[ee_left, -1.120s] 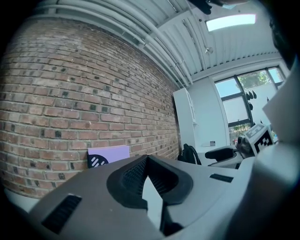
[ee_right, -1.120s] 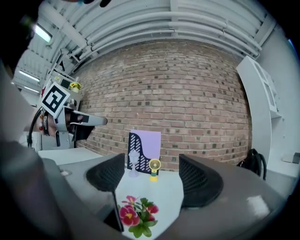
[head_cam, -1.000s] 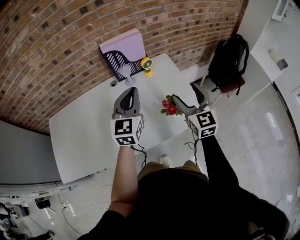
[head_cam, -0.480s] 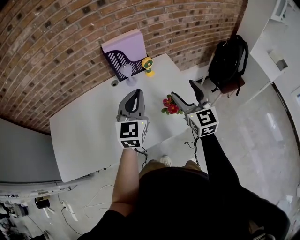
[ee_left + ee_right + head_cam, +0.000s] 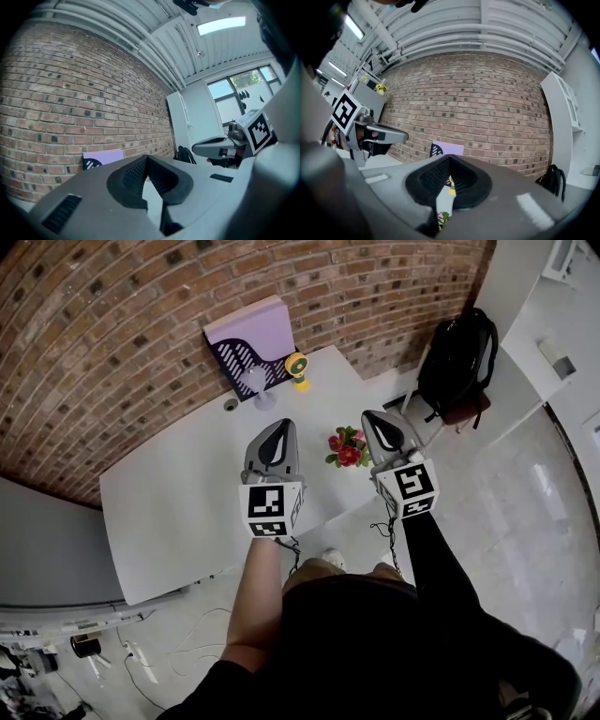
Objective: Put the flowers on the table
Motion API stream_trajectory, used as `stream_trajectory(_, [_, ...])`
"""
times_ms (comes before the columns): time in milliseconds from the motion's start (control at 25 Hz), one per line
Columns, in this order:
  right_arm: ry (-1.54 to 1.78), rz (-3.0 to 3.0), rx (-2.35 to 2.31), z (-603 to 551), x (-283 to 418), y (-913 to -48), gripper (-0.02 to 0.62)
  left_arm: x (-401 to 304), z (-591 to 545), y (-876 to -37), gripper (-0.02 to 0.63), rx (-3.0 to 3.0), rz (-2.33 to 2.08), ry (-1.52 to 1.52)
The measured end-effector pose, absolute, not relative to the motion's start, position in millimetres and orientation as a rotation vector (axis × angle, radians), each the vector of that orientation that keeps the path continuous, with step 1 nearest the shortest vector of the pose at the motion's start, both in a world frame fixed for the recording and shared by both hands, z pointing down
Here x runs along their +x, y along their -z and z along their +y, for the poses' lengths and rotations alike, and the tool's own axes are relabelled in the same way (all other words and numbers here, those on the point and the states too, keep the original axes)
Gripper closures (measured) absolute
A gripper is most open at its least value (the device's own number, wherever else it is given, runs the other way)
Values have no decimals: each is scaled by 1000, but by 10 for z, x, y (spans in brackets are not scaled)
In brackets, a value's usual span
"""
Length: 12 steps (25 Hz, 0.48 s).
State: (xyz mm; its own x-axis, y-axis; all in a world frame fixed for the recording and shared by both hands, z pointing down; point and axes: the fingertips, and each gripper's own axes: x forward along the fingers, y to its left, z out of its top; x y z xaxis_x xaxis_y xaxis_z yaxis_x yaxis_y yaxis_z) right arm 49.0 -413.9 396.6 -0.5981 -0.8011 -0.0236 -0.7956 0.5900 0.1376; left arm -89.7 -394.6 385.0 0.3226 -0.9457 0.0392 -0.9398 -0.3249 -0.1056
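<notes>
The flowers (image 5: 347, 447), a small bunch of red and pink blooms with green leaves, rest on the white table (image 5: 169, 502) near its front right edge. My right gripper (image 5: 375, 418) hovers just right of them. Its jaws have just been closing and now meet with nothing between them. In the right gripper view, a leaf of the flowers (image 5: 443, 218) peeks out under the shut right gripper (image 5: 450, 160). My left gripper (image 5: 278, 426) hangs left of the flowers, apart from them. The left gripper view shows the left gripper (image 5: 147, 158) shut and empty.
At the table's far end stand a purple box (image 5: 248, 348), a clear stemmed glass (image 5: 253, 385) and a small yellow fan (image 5: 296, 369), against the brick wall (image 5: 122, 324). A black backpack (image 5: 457, 362) sits on a chair to the right. Cables lie on the floor.
The right gripper's jaws, wide open beside the flowers before, are now shut and empty. The flowers stay on the table. The left gripper has hardly moved.
</notes>
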Motion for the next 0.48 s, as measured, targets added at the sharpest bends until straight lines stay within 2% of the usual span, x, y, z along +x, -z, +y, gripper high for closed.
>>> stream_trajectory(480, [255,-2759,1370,-4062,375,-3947,595,-1039,-3833,-3829,598,-2473,1808,137])
